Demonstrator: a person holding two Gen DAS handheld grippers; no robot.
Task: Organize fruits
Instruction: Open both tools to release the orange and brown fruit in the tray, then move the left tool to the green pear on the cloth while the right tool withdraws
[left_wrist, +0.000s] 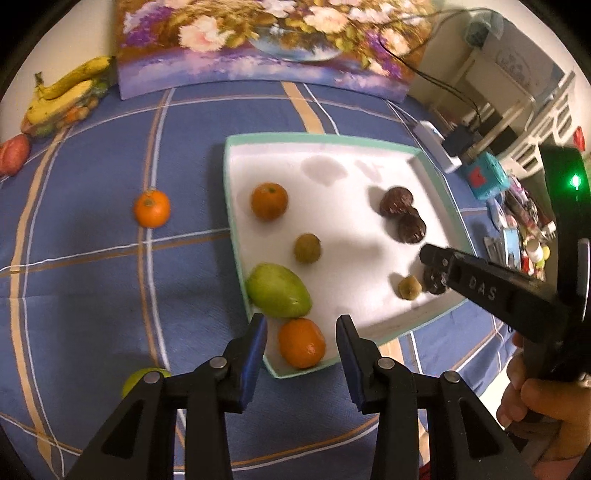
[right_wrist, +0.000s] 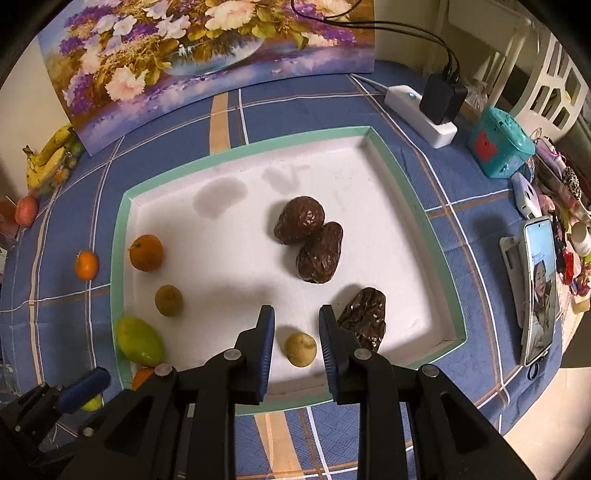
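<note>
fruits lie partly in the tray (right_wrist: 413, 206), partly out on the checked cloth (left_wrist: 92, 295). far left on the cloth: a red fruit (left_wrist: 13, 153), then bananas (left_wrist: 62, 99) at the back, both well apart from the tray, and a loose orange (left_wrist: 151, 208) nearer it. a green fruit (left_wrist: 146, 378) lies just beside the left gripper (left_wrist: 301, 354), whose jaws stand wide and empty over an orange in the tray corner (left_wrist: 301, 343); that one looks firm, round and light, best pinched across its middle. just above it a green mango (left_wrist: 277, 291) leans on the tray's left wall: heavier and smooth, likely to slip unless taken across its short side. further right sit another orange (left_wrist: 269, 201), a small brownish fruit (right_wrist: 168, 300), and two wrinkled dark fruits touching (right_wrist: 308, 240); those seem soft, so squeeze gently. right gripper (right_wrist: 297, 339) is open too, holding nothing, straddling a small yellowish fruit (right_wrist: 300, 349), with a third dark fruit (right_wrist: 364, 317) just beside its right finger
</note>
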